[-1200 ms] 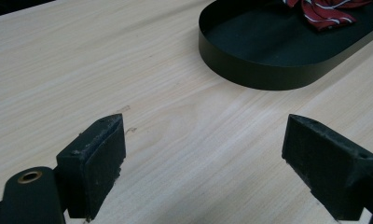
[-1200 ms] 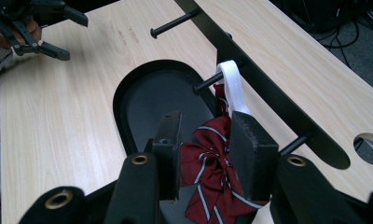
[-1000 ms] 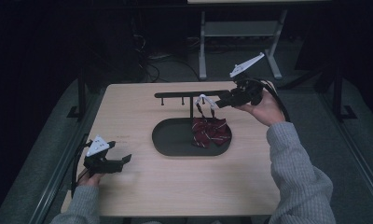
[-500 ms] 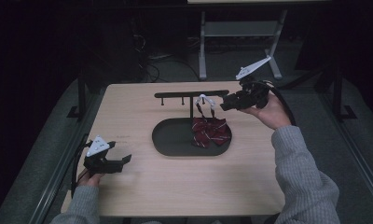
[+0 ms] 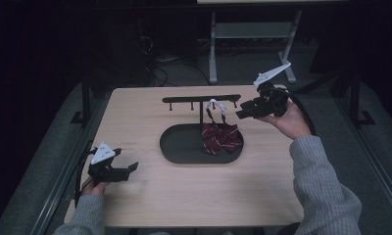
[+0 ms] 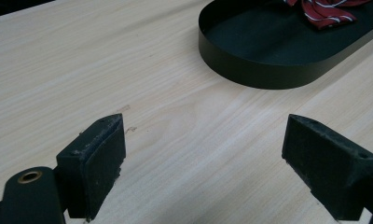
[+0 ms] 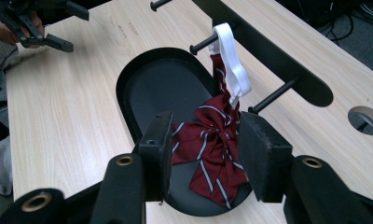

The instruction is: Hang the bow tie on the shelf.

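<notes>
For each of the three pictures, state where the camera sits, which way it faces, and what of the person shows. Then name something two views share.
High view: above the table's near side, facing forward and down; forearms, left gripper, right gripper.
Left gripper view: rides that gripper, facing the pale wooden table; two black jaws.
Right gripper view: looks down on the dark-red striped bow tie; own jaws.
Shared: black oval tray.

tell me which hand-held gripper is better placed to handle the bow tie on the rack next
Right. The right hand-held gripper sits beside the rack, jaws apart and aimed at the striped bow tie hanging by its white strap. The left hand-held gripper rests open near the table's near-left corner, well off the tray.
</notes>
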Motion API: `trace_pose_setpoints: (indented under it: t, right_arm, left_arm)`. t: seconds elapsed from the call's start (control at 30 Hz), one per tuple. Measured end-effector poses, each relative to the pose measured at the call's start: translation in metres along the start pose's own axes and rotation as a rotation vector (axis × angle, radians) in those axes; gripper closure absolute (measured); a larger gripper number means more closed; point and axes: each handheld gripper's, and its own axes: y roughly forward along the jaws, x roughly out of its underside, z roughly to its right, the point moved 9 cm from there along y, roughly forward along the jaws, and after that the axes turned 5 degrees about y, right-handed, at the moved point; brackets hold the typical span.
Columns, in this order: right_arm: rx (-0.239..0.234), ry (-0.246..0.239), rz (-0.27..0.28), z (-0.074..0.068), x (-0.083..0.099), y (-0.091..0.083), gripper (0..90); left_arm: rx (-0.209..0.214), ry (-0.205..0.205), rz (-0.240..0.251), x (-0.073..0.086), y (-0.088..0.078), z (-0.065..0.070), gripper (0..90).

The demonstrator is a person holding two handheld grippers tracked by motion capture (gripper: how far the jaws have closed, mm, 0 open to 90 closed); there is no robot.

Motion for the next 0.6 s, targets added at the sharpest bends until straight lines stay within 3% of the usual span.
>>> trace_pose_setpoints:
  t: [0.6]
  right_arm:
    - [0.007, 0.029, 0.001, 0.002, 0.018, -0.003, 48.4]
  left_arm:
    - [-0.002, 0.007, 0.0, 0.0, -0.001, 0.0, 13.0]
